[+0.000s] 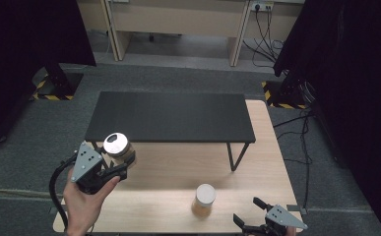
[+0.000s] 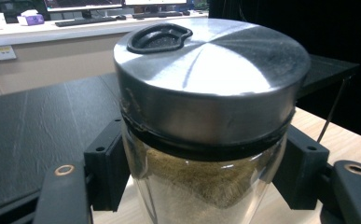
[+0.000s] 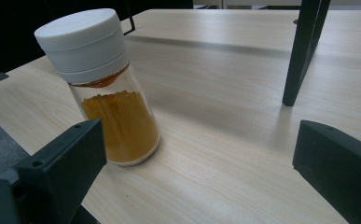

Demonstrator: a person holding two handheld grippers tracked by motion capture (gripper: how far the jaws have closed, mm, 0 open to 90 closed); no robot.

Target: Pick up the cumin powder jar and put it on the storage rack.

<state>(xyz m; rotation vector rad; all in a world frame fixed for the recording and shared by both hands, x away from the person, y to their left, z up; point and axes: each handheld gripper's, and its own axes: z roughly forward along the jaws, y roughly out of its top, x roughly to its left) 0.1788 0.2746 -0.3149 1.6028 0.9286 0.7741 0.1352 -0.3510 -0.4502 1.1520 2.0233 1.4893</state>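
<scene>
The left tool (image 1: 120, 166) is clamping a steel-lidded jar (image 1: 117, 146), its two black jaws pressing the glass just under the lid; in the left gripper view the jar (image 2: 209, 121) is holding a greenish-brown powder. The person's left hand (image 1: 85, 204) is carrying it at about 9 o'clock on the worktop (image 1: 178, 169), just in front of the near left corner of the black shelf (image 1: 171, 117), with the lid at about shelf height. Whether the jar is resting on the worktop or lifted off it cannot be told.

The right tool (image 1: 249, 216) is waiting at about 5 o'clock with jaws spread wide and empty. The white-capped jar (image 1: 204, 200) of orange powder is standing upright on the worktop near it, towards 6 o'clock; in the right gripper view this jar (image 3: 104, 88) is sitting beside the left jaw, not between the two.

Judging by this, the job looks early: one jar is gripped but not yet on the shelf, whose top is bare, and the other is untouched.
</scene>
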